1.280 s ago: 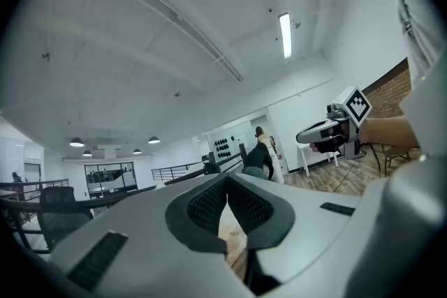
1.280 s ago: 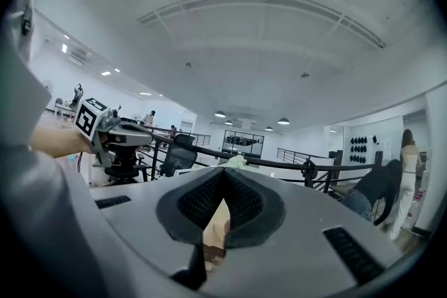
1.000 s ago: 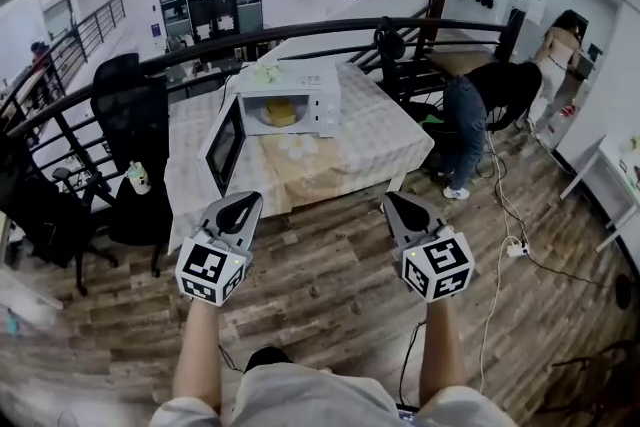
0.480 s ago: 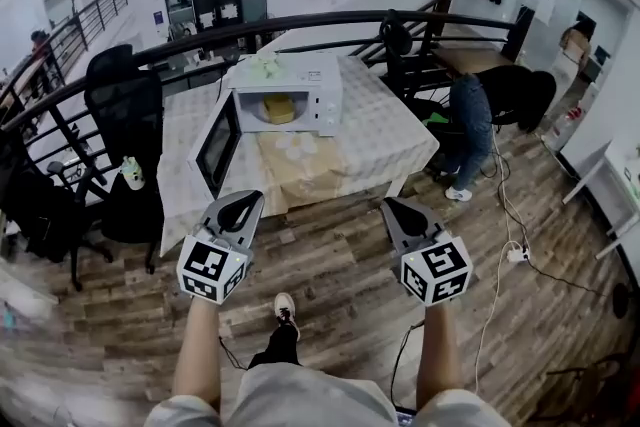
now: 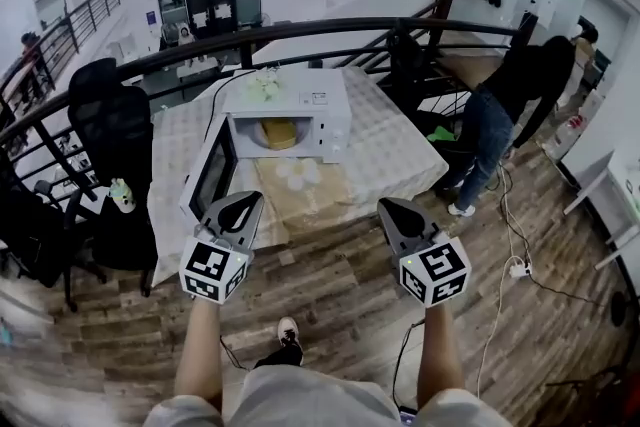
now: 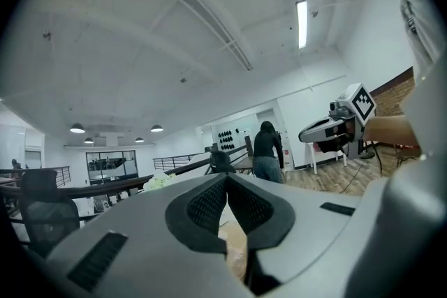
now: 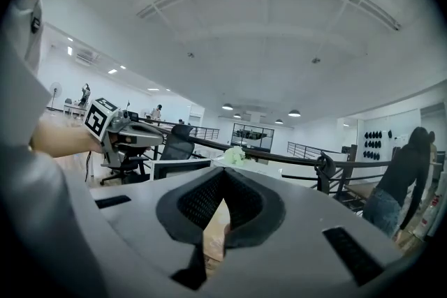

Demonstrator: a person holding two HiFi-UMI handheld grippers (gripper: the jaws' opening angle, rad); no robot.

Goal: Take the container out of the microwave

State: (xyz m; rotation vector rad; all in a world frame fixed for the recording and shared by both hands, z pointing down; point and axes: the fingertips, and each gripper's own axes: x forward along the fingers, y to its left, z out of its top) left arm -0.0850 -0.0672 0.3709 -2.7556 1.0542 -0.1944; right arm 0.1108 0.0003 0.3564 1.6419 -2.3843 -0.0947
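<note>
A white microwave (image 5: 287, 112) stands on a cloth-covered table (image 5: 385, 150), its door (image 5: 211, 171) swung open to the left. Inside it sits a yellow container (image 5: 280, 131). My left gripper (image 5: 243, 205) and right gripper (image 5: 388, 208) hover over the wooden floor short of the table, well apart from the microwave, both shut on nothing. In the left gripper view the jaws (image 6: 227, 178) meet at their tips, and the right gripper (image 6: 335, 129) shows at the side. The right gripper view also shows closed jaws (image 7: 223, 174), with the left gripper (image 7: 122, 132) beside them.
A white flower-like object (image 5: 298, 172) lies on the table before the microwave, and a pale green bunch (image 5: 265, 83) rests on its top. A black office chair (image 5: 110, 120) stands left of the table. A black railing (image 5: 330, 25) runs behind. A person (image 5: 505, 100) bends at the right.
The table and microwave have come nearer in the head view. Both grippers hold the same pose, shut. The person at the right has shifted and is more upright.
</note>
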